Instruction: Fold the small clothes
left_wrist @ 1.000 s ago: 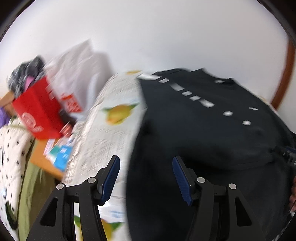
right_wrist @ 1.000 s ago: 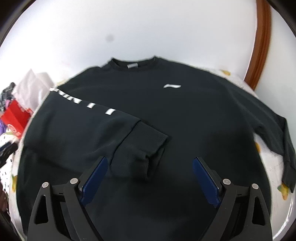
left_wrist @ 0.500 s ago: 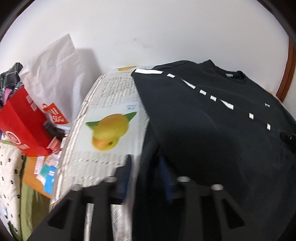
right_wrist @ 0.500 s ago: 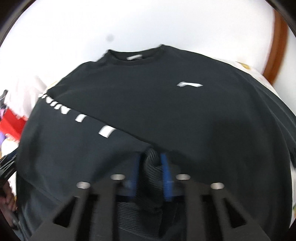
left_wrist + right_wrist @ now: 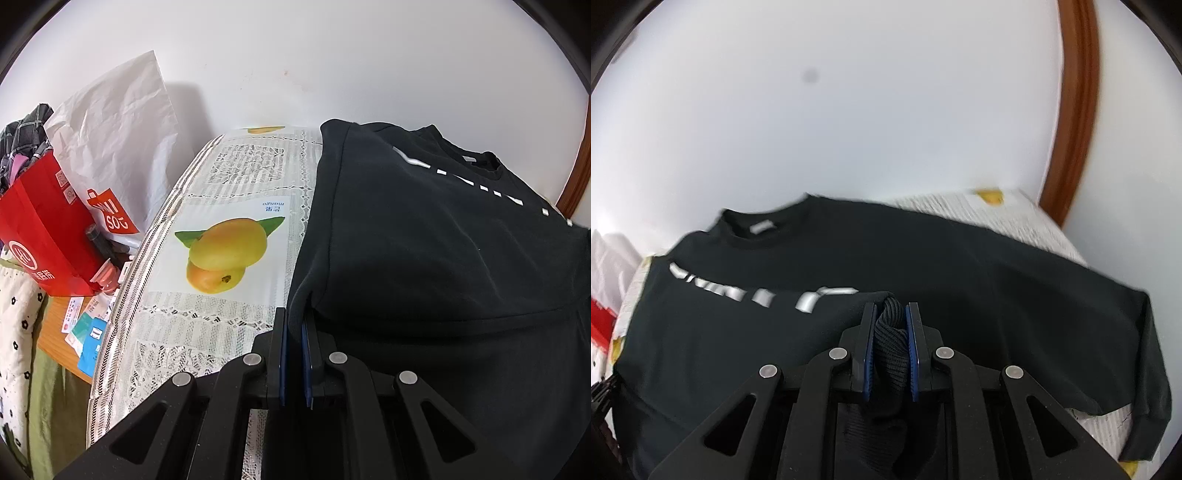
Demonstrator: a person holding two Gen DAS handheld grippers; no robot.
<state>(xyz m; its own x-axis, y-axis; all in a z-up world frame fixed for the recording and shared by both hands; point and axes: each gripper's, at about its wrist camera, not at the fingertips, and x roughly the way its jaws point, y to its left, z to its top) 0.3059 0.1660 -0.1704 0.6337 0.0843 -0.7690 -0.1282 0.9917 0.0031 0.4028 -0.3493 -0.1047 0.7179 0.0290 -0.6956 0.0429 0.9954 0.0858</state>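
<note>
In the left wrist view, the folded edge of the black cotton sweatshirt (image 5: 424,240) is pinched by the left gripper (image 5: 294,325) at 6 o'clock, over the mango-printed lace tablecloth (image 5: 221,258); in the right wrist view, the sweatshirt's ribbed black cuff (image 5: 890,332) is clamped by the right gripper (image 5: 890,314) at 6 o'clock

A: What is the garment?

B: A black sweatshirt (image 5: 424,240), long-sleeved, with a round ribbed neck toward twelve o'clock and a small grey label inside the collar.

A: How does it lie?

B: Spread front-up across a table, its hem toward six o'clock. One sleeve, printed with white block letters, is folded across the chest; its ribbed cuff (image 5: 889,339) is bunched and lifted off the body near six o'clock in the right wrist view.

A: And the other sleeve?

B: It stretches toward four o'clock, its end drooping past the table edge.
</note>
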